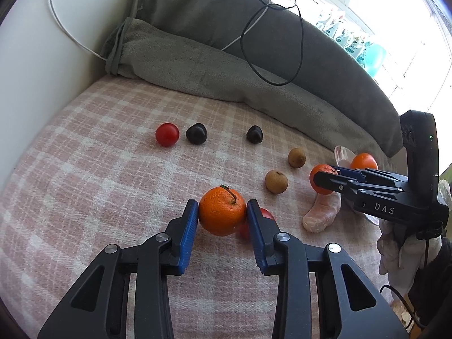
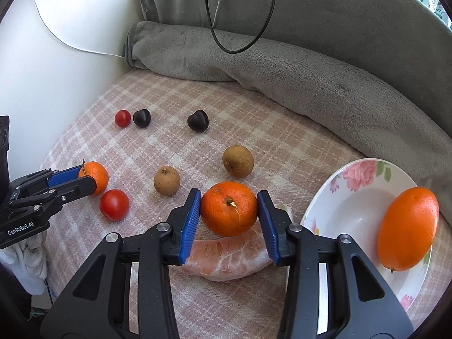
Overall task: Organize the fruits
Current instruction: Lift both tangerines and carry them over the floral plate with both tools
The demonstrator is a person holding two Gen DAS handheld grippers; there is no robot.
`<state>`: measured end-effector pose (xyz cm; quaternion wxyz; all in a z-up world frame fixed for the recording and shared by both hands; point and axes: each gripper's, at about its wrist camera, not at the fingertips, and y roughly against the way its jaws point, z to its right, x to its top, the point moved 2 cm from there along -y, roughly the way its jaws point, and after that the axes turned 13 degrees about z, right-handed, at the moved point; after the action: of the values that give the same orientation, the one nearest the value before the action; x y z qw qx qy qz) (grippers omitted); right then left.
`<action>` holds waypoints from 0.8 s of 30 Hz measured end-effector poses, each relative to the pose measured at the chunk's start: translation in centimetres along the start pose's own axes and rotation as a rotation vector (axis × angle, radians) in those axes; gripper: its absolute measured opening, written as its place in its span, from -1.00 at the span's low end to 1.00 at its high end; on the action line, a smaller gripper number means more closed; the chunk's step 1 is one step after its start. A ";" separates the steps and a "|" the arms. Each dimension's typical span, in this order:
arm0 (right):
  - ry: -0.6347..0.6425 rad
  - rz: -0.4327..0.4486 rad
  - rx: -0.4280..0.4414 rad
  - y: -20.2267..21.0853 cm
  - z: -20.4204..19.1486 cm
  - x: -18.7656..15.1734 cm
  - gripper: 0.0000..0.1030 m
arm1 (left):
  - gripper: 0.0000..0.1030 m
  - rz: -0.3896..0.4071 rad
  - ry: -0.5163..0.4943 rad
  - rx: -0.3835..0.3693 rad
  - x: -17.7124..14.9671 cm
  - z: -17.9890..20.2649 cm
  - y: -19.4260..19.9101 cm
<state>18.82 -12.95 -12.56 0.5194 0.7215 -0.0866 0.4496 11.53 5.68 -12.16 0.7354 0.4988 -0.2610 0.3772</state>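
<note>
The left gripper (image 1: 222, 214) has its blue pads pressed on both sides of a stemmed mandarin (image 1: 222, 210), the jaws only part-way apart to the fruit's width; from the right wrist view this mandarin sits near the left edge of the checked cloth (image 2: 254, 130). A red tomato (image 2: 114, 204) lies just beside it, and in the left wrist view it is mostly hidden behind the right finger. The right gripper (image 2: 228, 212) likewise clamps a second mandarin (image 2: 228, 208), pads touching its flanks, jaws narrowed to fit it. Directly under and in front of that gripper lies a peeled pomelo piece (image 2: 226, 262), close below the held fruit. To the right stands a flowered plate (image 2: 353, 203) with a large orange (image 2: 408, 230) resting against its far rim. Between the two grippers sit two brown longans (image 2: 166, 180) (image 2: 238, 161), apart from each other. Farther back, in a loose row, are a small tomato (image 2: 122, 118) just beside a dark fruit (image 2: 141, 118), and another dark fruit (image 2: 198, 120) off to the right. A rolled grey blanket (image 2: 282, 65) borders the cloth at the back, with a black cable (image 2: 214, 28) looped over it and a white cable (image 2: 56, 36) along the wall. A crumpled white cloth (image 1: 395, 254) lies under the right gripper's body at the edge.
</note>
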 end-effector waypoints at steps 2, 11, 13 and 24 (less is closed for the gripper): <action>-0.010 0.014 0.004 0.8 0.2 0.0 -0.17 | -0.35 0.005 -0.005 -0.006 0.2 0.4 0.2; -0.071 0.067 0.009 4.5 2.3 -0.2 -0.17 | -0.35 0.020 -0.038 -0.054 0.8 3.0 0.1; -0.088 0.077 0.004 5.3 3.0 -0.2 -0.17 | -0.35 0.021 -0.046 -0.067 1.0 3.7 0.0; -0.199 0.125 -0.053 9.4 7.1 -1.7 -0.17 | -0.35 0.014 -0.102 -0.154 1.3 7.9 -1.2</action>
<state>16.20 -23.58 -7.93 0.4979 0.7419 -0.1943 0.4049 13.18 -1.60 -8.93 0.7547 0.4576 -0.3296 0.3354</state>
